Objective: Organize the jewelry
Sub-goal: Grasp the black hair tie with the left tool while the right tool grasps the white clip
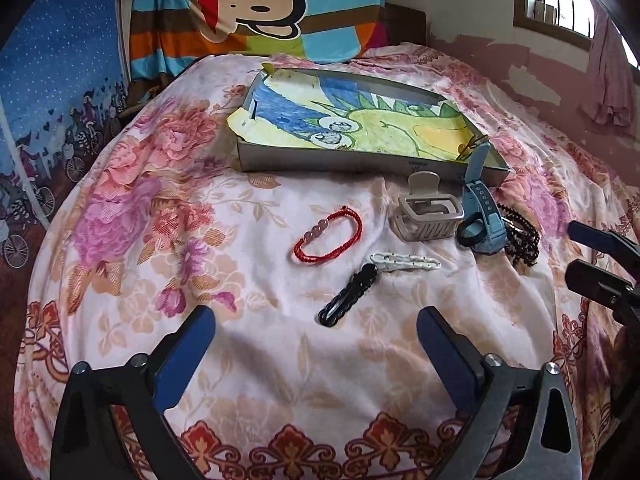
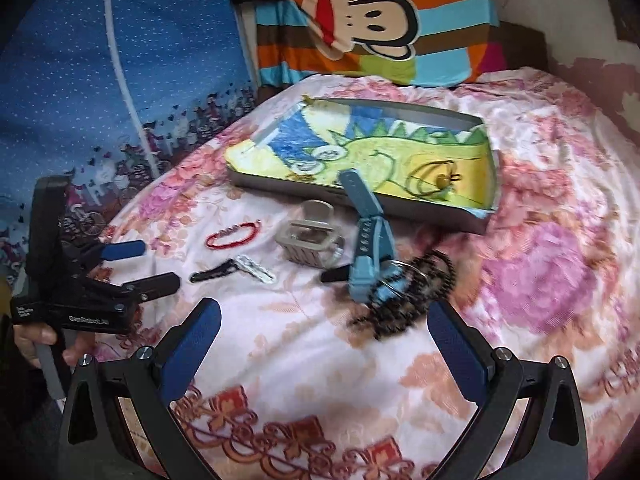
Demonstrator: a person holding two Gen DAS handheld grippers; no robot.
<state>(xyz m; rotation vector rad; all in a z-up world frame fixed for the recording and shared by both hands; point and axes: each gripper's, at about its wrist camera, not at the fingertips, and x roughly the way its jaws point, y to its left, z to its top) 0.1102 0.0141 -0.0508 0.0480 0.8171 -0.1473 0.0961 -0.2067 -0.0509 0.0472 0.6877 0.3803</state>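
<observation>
The jewelry lies on a floral bedspread (image 1: 160, 208), none of it between my jaws. The red bracelet (image 1: 329, 236) sits at centre of the left view. At its 5 o'clock lie the black hair clip (image 1: 347, 295) and white hair clip (image 1: 405, 261), ends touching. At its 3 o'clock stands a beige claw clip (image 1: 427, 216), then a blue watch (image 1: 478, 204) with its strap leaning on the tray (image 1: 340, 162), then black beads (image 2: 404, 296) against the watch. The tray, at 12 o'clock, holds a drawing and a dark hair tie (image 2: 430, 178). My left gripper (image 1: 316, 340) hangs above the bedspread, jaws wide apart and empty. My right gripper (image 2: 324, 340) likewise: jaws apart, empty, the beads just ahead.
</observation>
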